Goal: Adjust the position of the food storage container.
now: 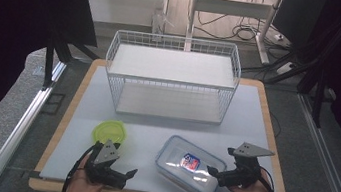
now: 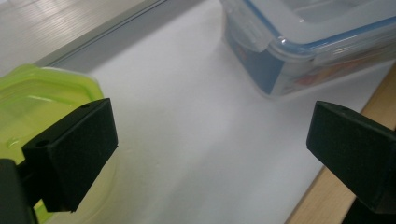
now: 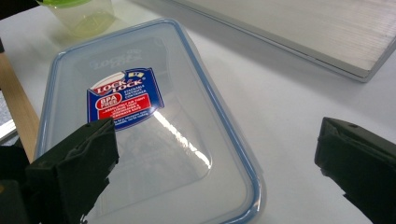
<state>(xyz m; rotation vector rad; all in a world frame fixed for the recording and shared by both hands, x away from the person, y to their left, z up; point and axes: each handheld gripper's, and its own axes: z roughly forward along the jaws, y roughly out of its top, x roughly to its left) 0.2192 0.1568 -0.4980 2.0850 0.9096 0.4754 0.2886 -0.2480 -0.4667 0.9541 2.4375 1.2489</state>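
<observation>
Green and translucent, a small round plastic container with a lime lid [image 1: 110, 132] stood just behind the left gripper [image 1: 119, 173], close to its left jaw. In the left gripper view this green container [image 2: 32, 107] showed partly behind the left jaw. The left gripper lay low over the white mat [image 1: 154, 124], its jaws were spread wide and nothing was between them. To the right of this gripper, and ahead of its open jaws, sat a clear rectangular plastic box with a blue-rimmed lid and a red and blue label [image 1: 191, 165]; its near corner [image 2: 280, 51] was seen beyond the jaws. The right gripper [image 1: 215, 174] was just beside the right side of this box, with its jaws also spread wide and holding nothing. In the right gripper view the box lid [image 3: 140, 121] lay under its left jaw. Far behind both grippers stood a white wire basket shelf [image 1: 171, 76].
</observation>
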